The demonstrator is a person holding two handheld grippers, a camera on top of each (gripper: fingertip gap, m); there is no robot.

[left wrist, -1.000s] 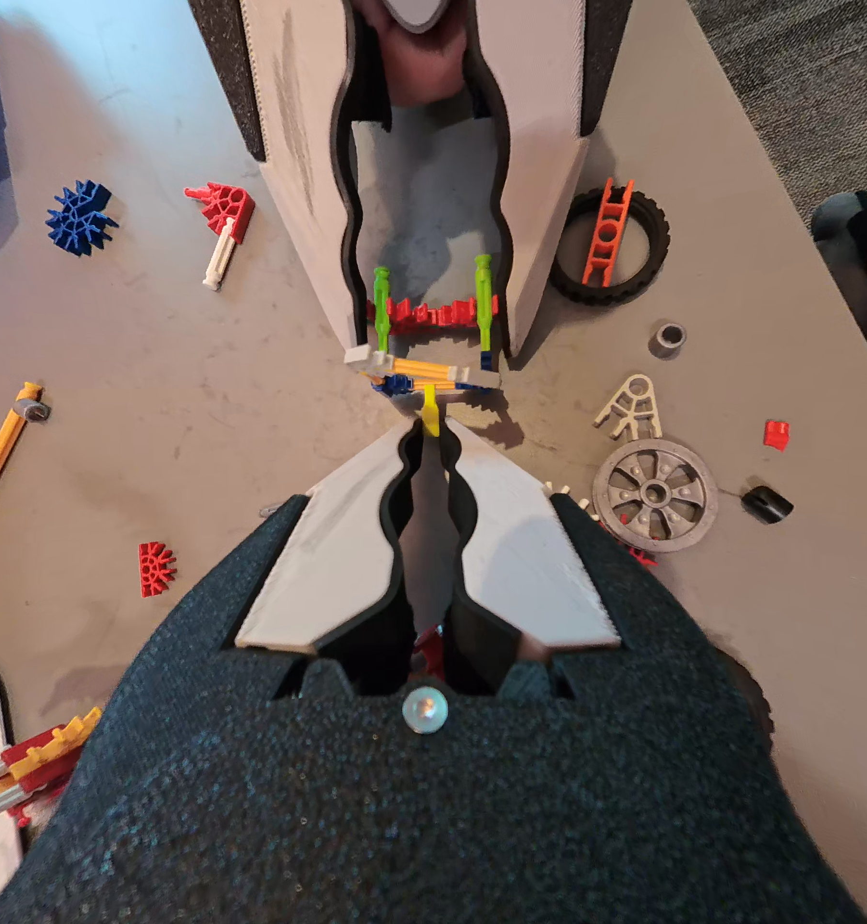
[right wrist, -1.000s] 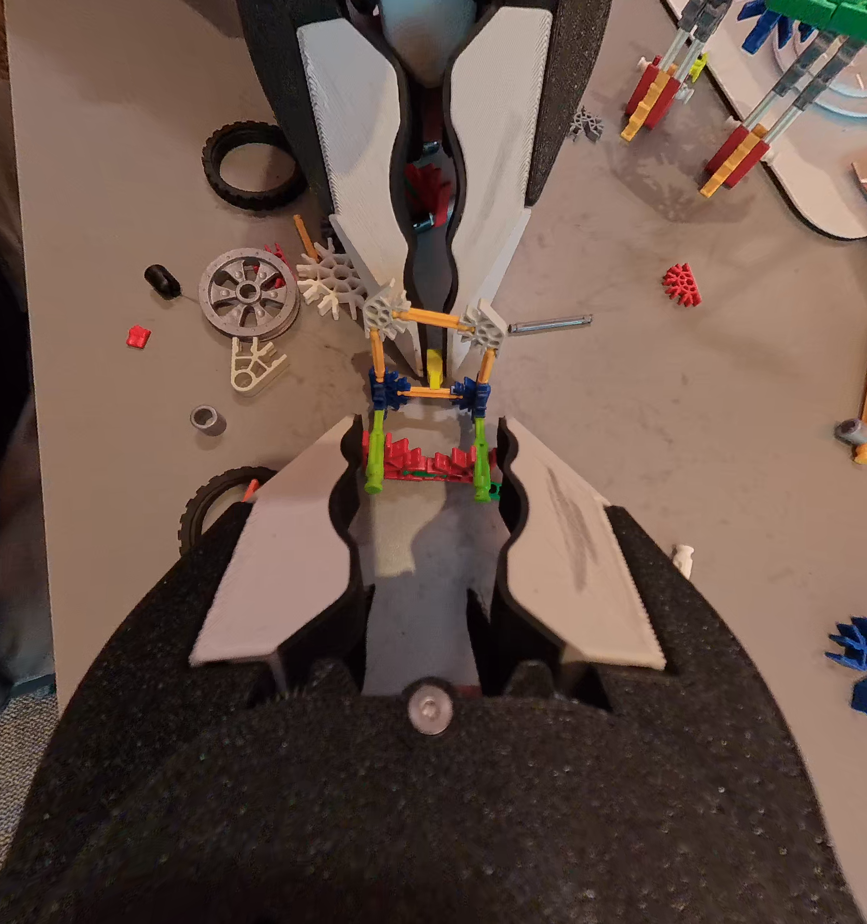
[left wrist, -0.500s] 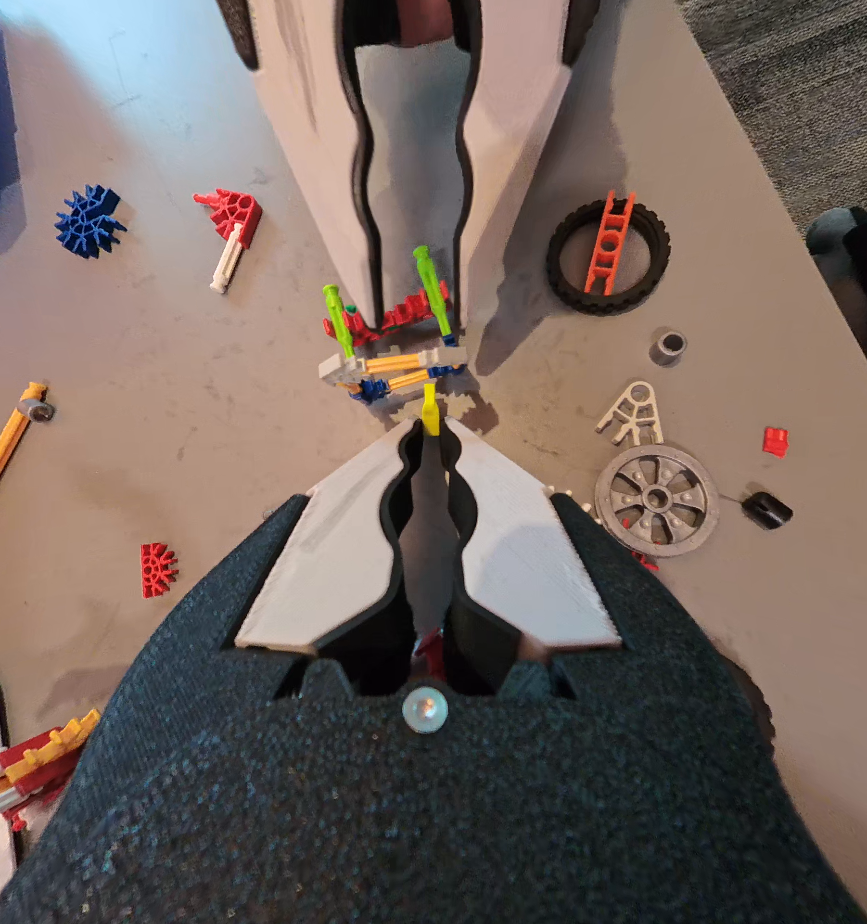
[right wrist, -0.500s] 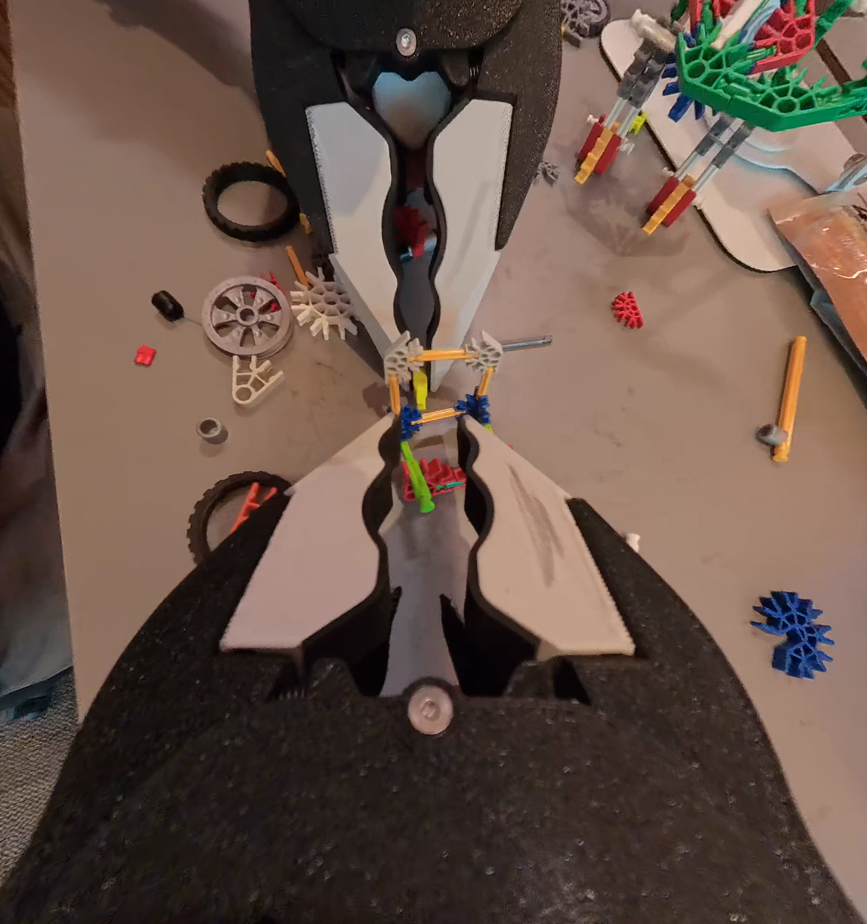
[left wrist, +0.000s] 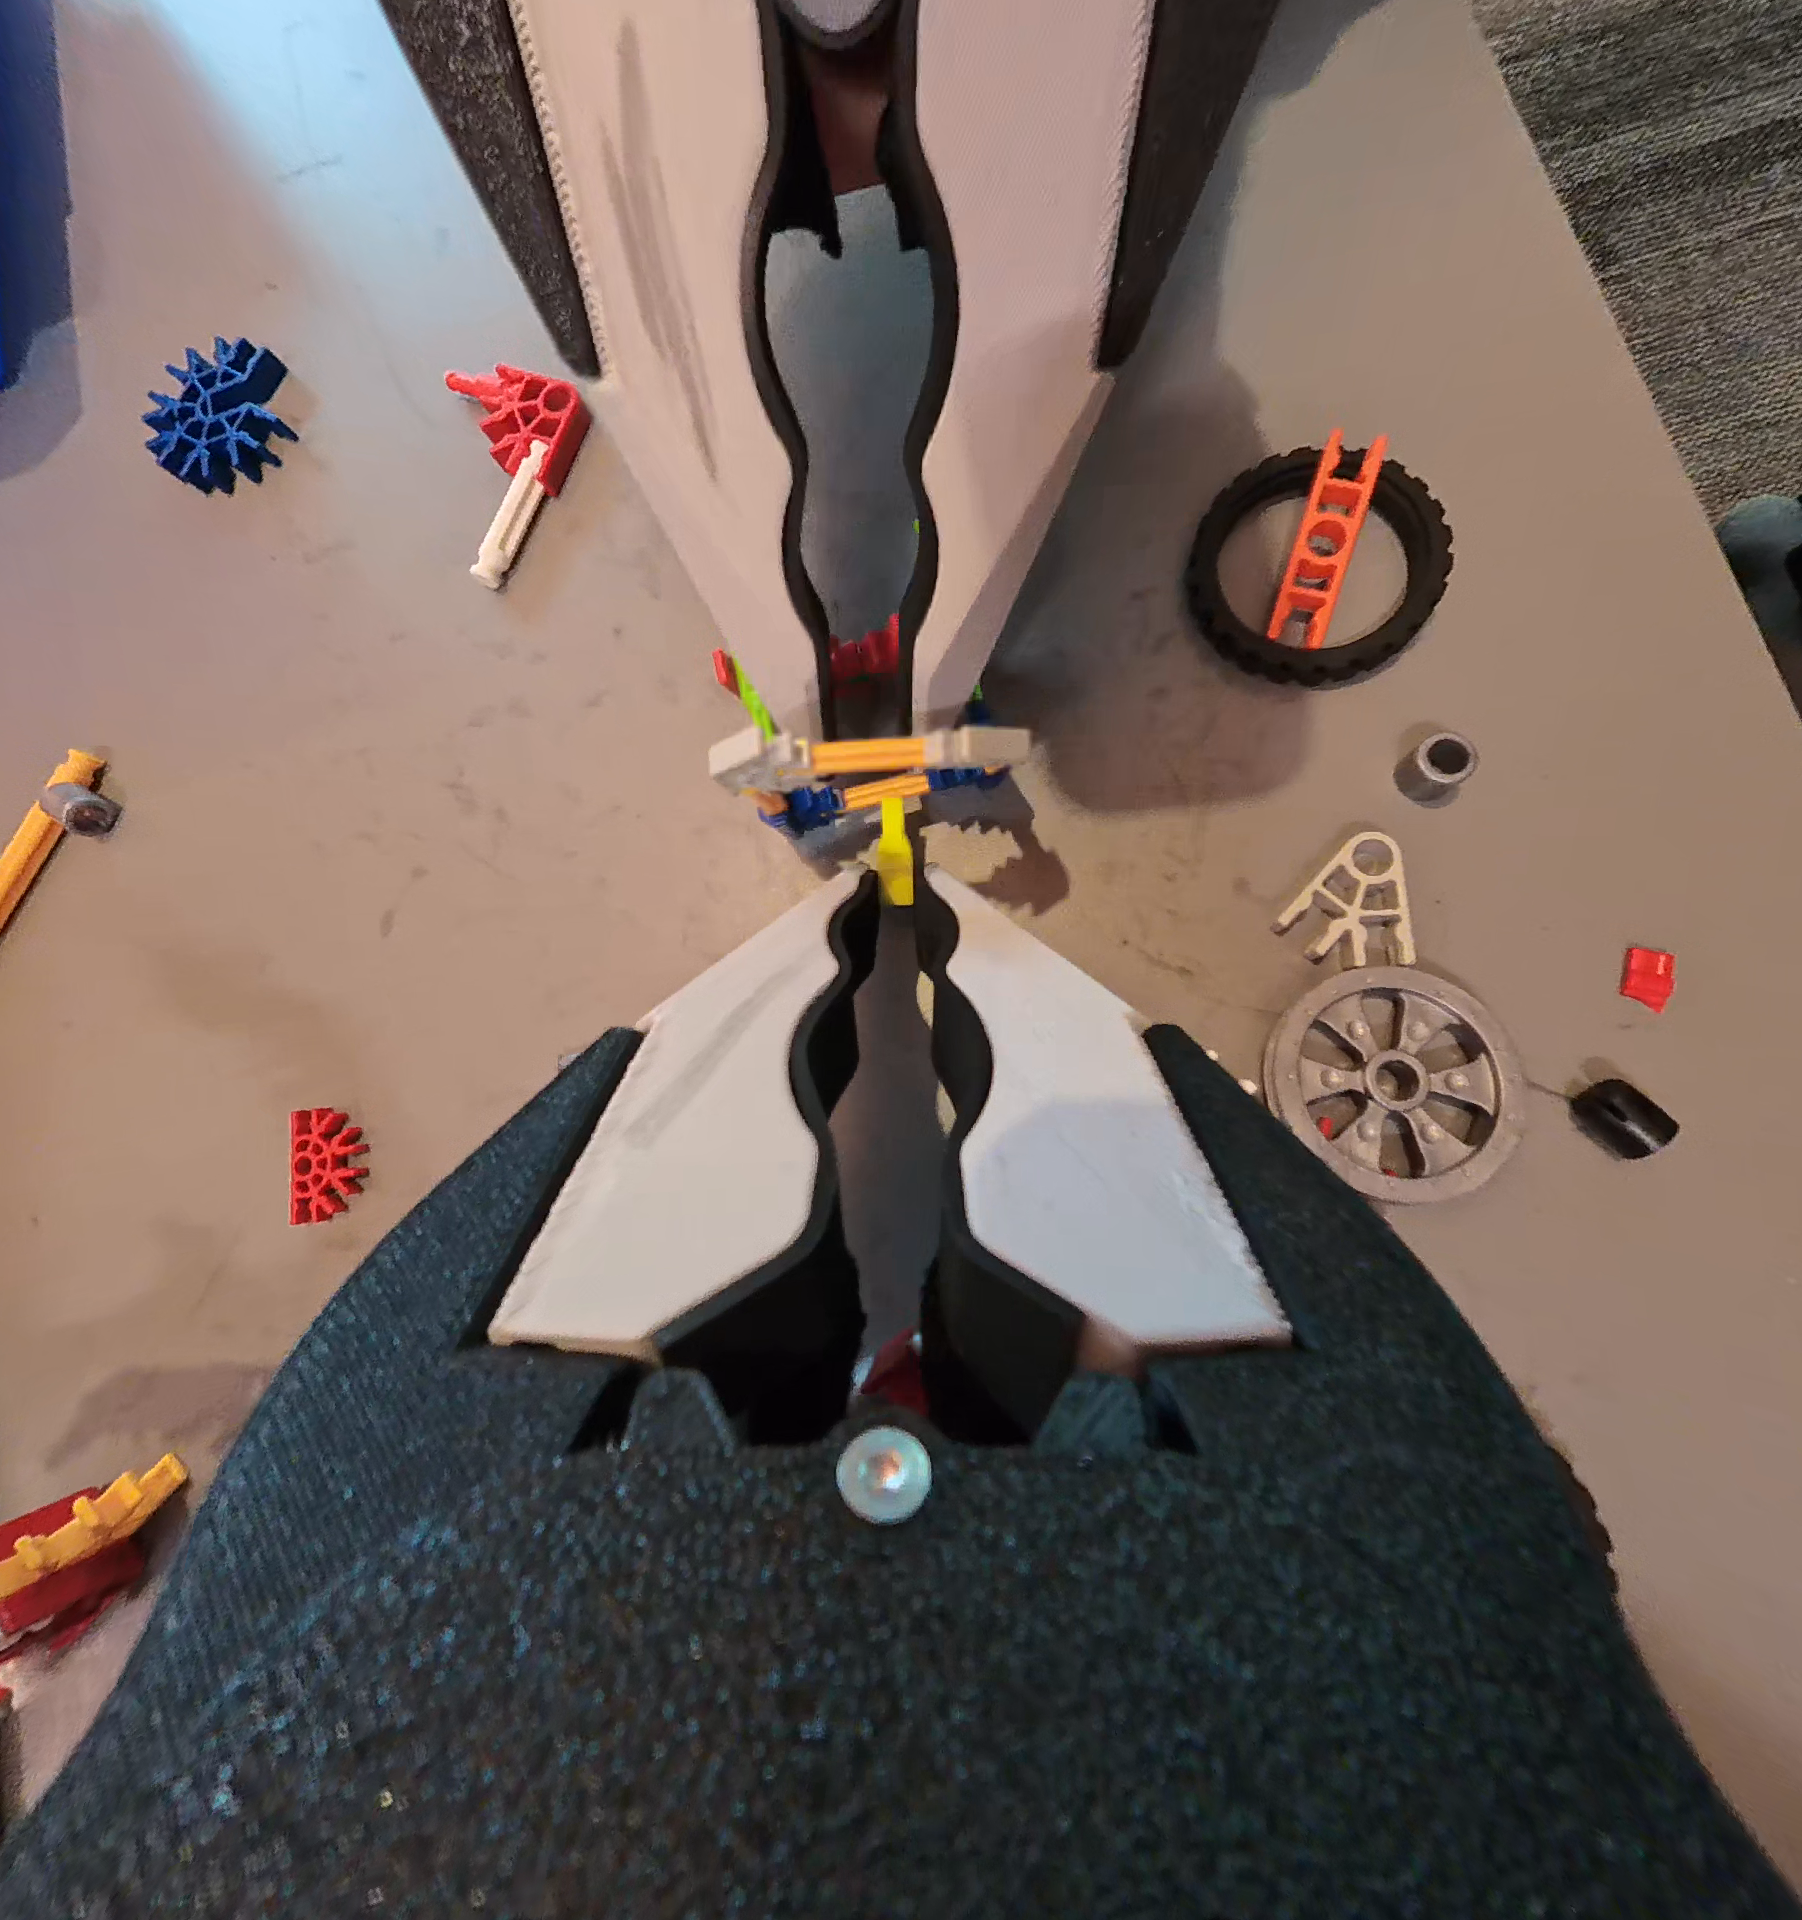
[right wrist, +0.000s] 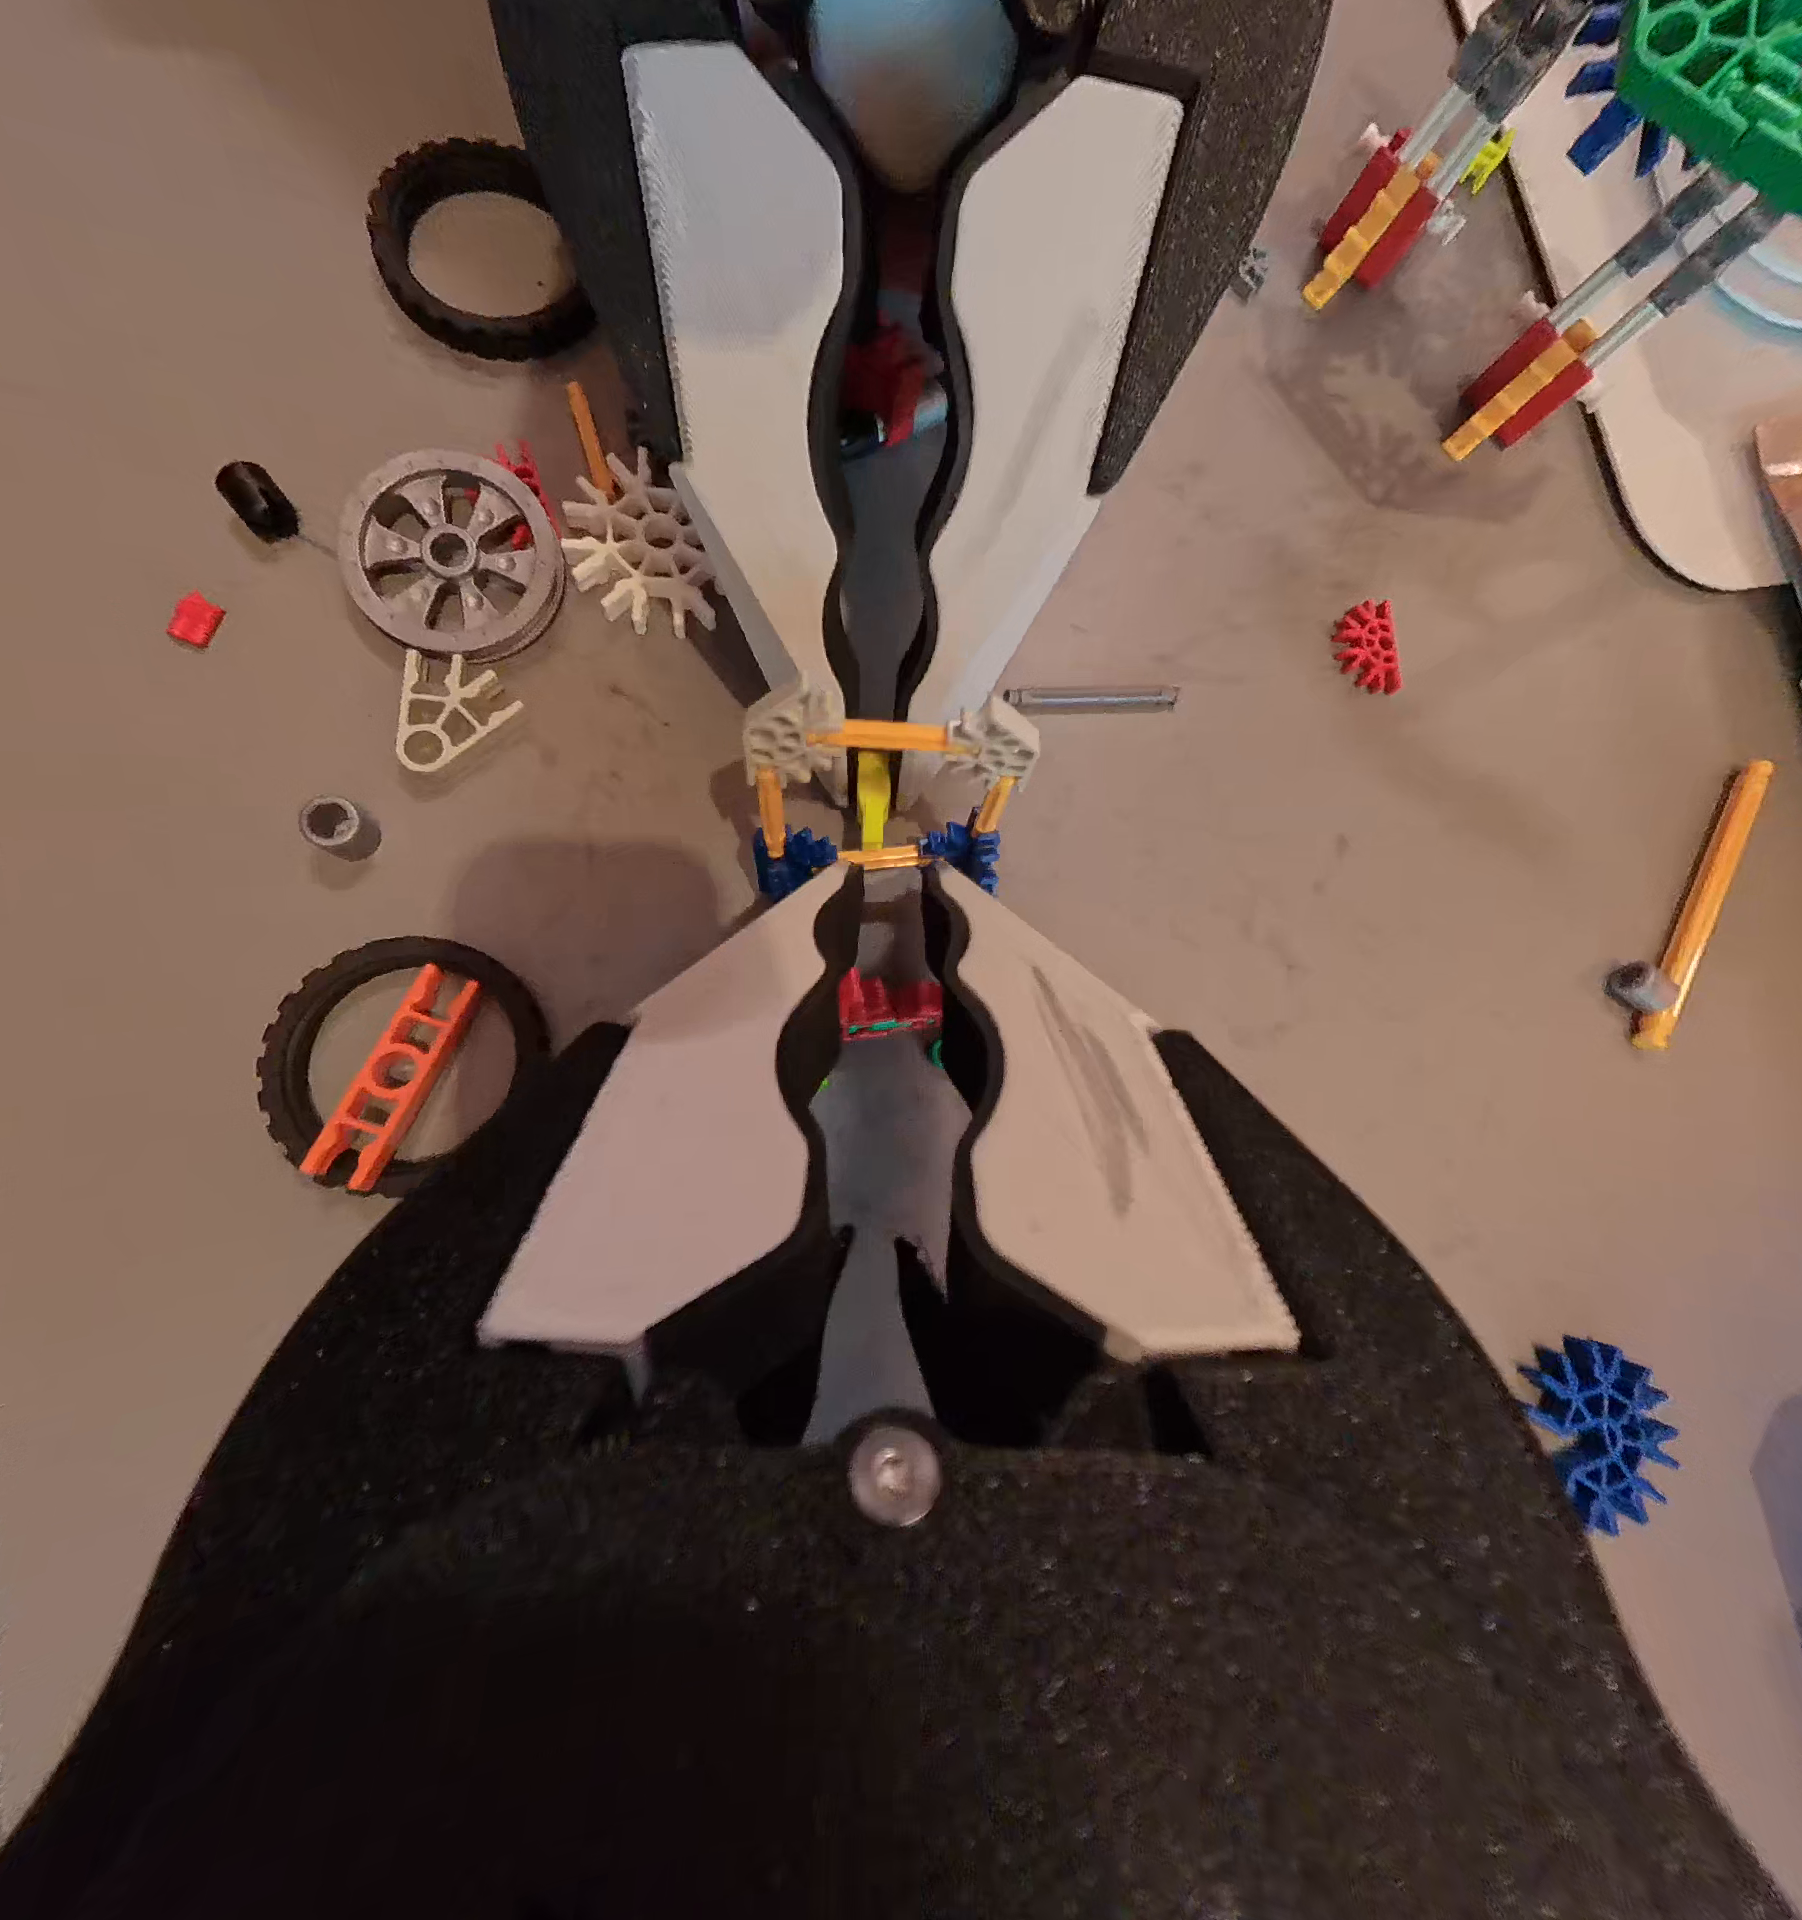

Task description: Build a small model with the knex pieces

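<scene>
A small rod-and-connector frame (left wrist: 866,753) has grey and blue connectors, orange and green rods, and a red connector. It sits between my two grippers just above the grey table (left wrist: 461,935). My left gripper (left wrist: 892,899) is shut on a short yellow rod (left wrist: 895,868) whose far end meets the frame's lower orange rod. My right gripper (left wrist: 866,717) comes in from the opposite side. In the right wrist view my right gripper (right wrist: 886,883) is shut on the frame's red connector (right wrist: 889,1003). The left gripper (right wrist: 876,748) holds the yellow rod (right wrist: 873,805) opposite.
A black tyre (left wrist: 1214,582) with an orange ladder piece (left wrist: 1328,551), a grey wheel hub (left wrist: 1390,1086) and small loose parts lie right, near the table edge. A blue connector (left wrist: 216,416), a red connector (left wrist: 528,416) and an orange rod (left wrist: 3,894) lie left. A green-topped model (right wrist: 1749,83) stands on a white board. From the left gripper's tips to the grey wheel hub (left wrist: 1390,1086) is close to 8 cm. It is also in sight in the right wrist view (right wrist: 450,541).
My right gripper has narrowed from wide open around the green rods to shut on the red connector. The frame has tilted and turned between the grippers. My left gripper has kept hold of the yellow rod.
</scene>
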